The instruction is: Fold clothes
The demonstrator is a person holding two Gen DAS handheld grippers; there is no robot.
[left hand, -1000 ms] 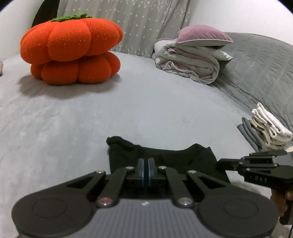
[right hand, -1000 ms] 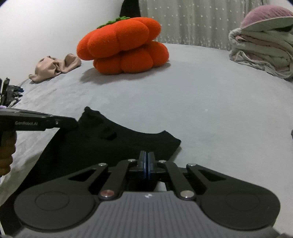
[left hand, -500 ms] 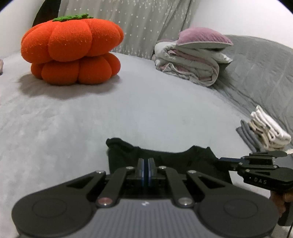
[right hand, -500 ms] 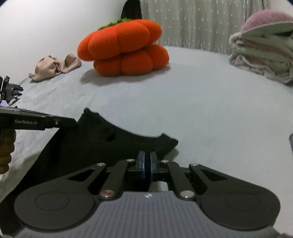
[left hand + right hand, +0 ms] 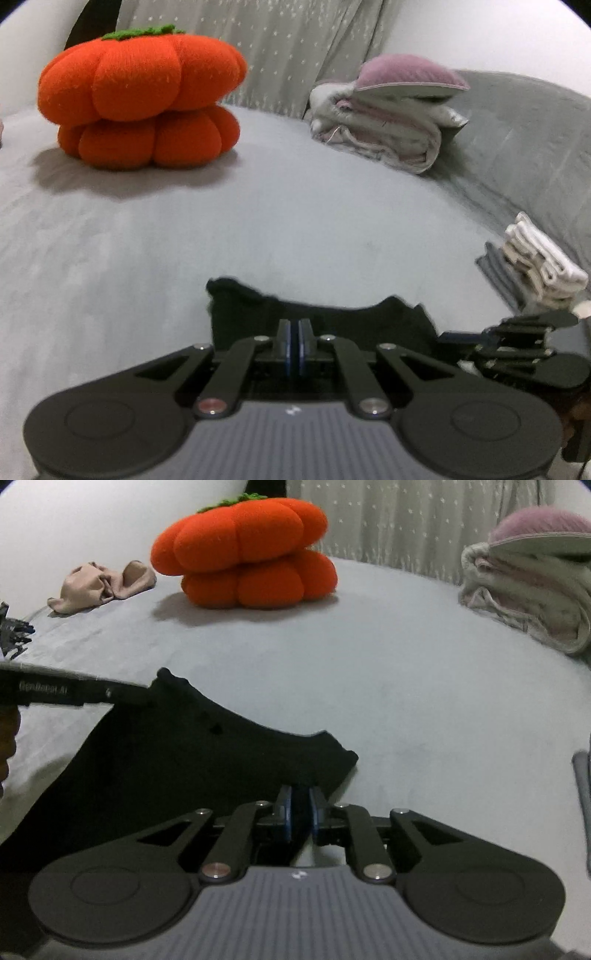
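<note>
Nearest, at bottom centre of the left view: left tongs (image 5: 294, 347) clenched, blue pads pressed almost together, with black cloth (image 5: 332, 321) right behind the tips. Seen from the right view as pinching that cloth's far-left corner, at middle left of the frame. Likewise at bottom centre of the right view: right tongs (image 5: 300, 812) shut on a dark fold, only a narrow cloth-filled slit between the pads, gripping near the cloth's right-hand corner.

Held, then, by one edge, a corner to each side. Long axis of that edge running left to right across both frames, from one pair of tongs to the other, sagging a little in the middle. Rest of the cloth falling away toward the lower left of the right view, down onto the bed (image 5: 258, 229). Neither side nearer; each already at its own corner.

Fits two stages equally: spreading the piece flat on the bed, or carrying this edge over to meet the opposite one. Cannot tell which.

Further out, at the right edge of the left view: a folded stack (image 5: 543, 266), white on grey. Farthest back: an orange cushion (image 5: 140, 99) upper left, bedding (image 5: 388, 129) upper right.
</note>
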